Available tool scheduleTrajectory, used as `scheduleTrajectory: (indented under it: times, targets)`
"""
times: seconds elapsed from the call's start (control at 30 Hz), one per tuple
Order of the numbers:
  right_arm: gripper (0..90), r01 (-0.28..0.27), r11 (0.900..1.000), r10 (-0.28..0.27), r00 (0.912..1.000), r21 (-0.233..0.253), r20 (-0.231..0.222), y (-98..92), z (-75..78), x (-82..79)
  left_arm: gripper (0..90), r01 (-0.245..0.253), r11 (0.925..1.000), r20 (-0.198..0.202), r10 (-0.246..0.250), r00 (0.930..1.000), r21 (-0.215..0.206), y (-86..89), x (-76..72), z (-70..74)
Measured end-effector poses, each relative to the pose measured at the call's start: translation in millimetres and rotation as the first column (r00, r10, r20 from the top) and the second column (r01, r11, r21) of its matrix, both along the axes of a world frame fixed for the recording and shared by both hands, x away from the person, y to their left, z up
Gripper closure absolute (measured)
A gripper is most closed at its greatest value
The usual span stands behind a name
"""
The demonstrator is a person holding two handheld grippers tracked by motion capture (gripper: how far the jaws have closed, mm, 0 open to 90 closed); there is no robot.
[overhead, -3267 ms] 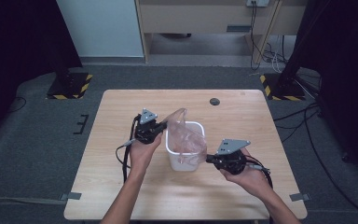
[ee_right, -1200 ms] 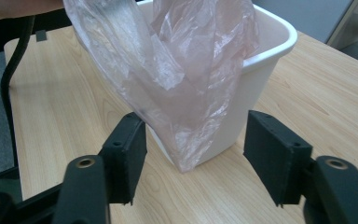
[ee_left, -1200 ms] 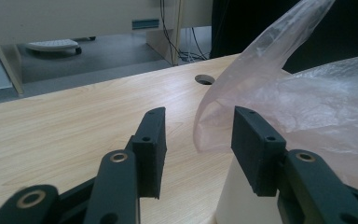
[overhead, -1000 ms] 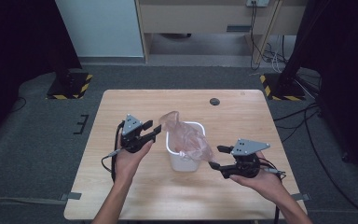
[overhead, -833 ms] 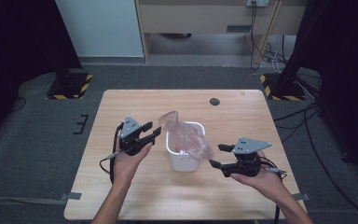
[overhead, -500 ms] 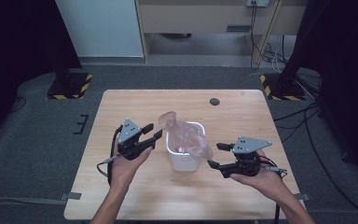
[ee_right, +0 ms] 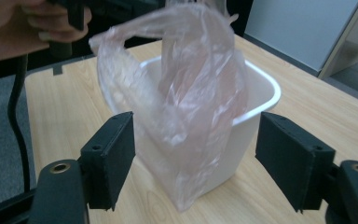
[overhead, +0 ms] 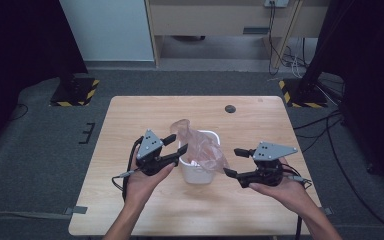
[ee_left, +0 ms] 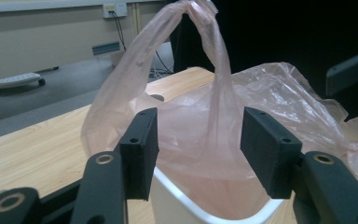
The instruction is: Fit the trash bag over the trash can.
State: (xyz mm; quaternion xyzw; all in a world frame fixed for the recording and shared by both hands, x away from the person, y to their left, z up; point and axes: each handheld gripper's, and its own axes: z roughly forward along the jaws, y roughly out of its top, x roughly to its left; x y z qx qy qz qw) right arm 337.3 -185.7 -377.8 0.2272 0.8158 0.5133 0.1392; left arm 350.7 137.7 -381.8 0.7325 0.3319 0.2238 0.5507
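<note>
A: Where is the pink plastic bag (overhead: 200, 149)?
B: It sits in the white bin (overhead: 198, 172), mid-table, spilling over the rim.
A: And the grippers?
B: The left gripper (overhead: 176, 145) and right gripper (overhead: 235, 162) are both spread wide beside it, holding nothing.

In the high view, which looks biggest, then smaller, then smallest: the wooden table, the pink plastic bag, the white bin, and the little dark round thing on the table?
1. Wooden table.
2. Pink plastic bag and white bin: too alike to rank, since the bag hides part of the bin.
3. Dark round thing, clearly smallest.
</note>
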Motion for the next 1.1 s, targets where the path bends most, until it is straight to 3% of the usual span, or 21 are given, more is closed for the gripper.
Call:
scheduleTrajectory:
  times: [0.27, 0.47, 0.63, 0.73, 0.9, 1.0, 1.1]
  targets:
    - [36.9, 0.014, 1.0, -0.014, 0.9998, 0.026, 0.017, 14.4, 17.8, 20.5, 45.6, 0.001, 1.0, -0.04, -0.002, 0.9992, -0.008, -8.9, 7.8, -4.5]
    - [40.6, -0.001, 1.0, 0.001, 0.9996, -0.016, 0.028, 39.2, 21.2, 35.8, 46.1, 0.026, 0.9997, -0.027, -0.026, 0.9993, 0.0, -12.7, 9.8, -4.8]
    - [46.5, 0.0, 0.998, 0.001, 0.9996, -0.056, 0.027, 57.1, 13.8, 46.2, 48.2, 0.029, 0.9995, -0.049, -0.028, 0.9984, 0.01, -14.8, 11.0, -5.2]
    - [58.6, 0.017, 0.998, -0.015, 0.9994, -0.057, 0.031, 60.7, 11.3, 50.9, 54.4, 0.033, 0.9993, -0.056, -0.032, 0.9979, 0.02, -16.0, 12.4, -4.8]
    - [86.8, 0.064, 0.998, -0.063, 0.9978, -0.031, 0.02, 56.0, 11.9, 60.5, 76.4, 0.025, 0.9981, -0.087, -0.02, 0.996, 0.056, -12.5, 9.0, -5.9]
    - [90.0, 0.112, 0.993, -0.112, 0.9936, -0.024, 0.006, 48.9, 10.7, 68.7, 87.1, 0.014, 0.9985, -0.099, -0.009, 0.995, 0.053, -4.8, 2.9, -5.9]
    - [90.0, 0.147, 0.989, -0.147, 0.989, -0.034, -0.015, 42.0, 4.7, 79.0, 90.0, 0.016, 0.9984, -0.119, -0.009, 0.9928, 0.054, 2.9, -2.2, -7.5]
